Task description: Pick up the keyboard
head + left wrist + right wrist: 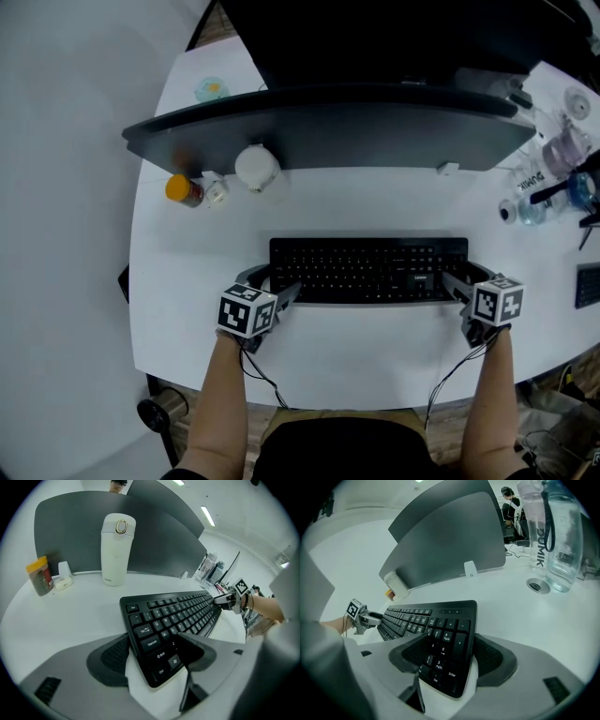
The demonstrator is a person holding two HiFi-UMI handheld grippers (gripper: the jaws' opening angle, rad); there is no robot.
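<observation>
Keyboard (366, 267) sits mid-desk, long side parallel to the desk's (356, 347) front edge, a bit nearer that edge than the grey divider (328, 131) along the back. It looks flat on the desk; I can't tell whether it is lifted at all.

Left gripper (272, 286) is at the keyboard's left end and angled down. In the left gripper view the jaws straddle that end front to back: one pad (112, 652) against the rear edge, the other jaw over the front edge by the bottom key row. Pinching the keyboard (173, 616), jaws wide.

Right gripper (464, 279) is at the right end, same pose. In the right gripper view the numpad end of the keyboard (440, 639) sits between the jaws, with one pad (490, 657) tight on the rear edge and the other over the front keys. Also pinching it.

Each gripper view shows the other gripper at the far end.

A white flask (255, 167), an orange-lidded jar (183, 190) and a small white item (216, 189) stand just in front of the divider, toward the back-left corner. Clear bottles (562, 155) are at the back-right corner, well apart from the keyboard. A person's forearms come in over the front edge.
</observation>
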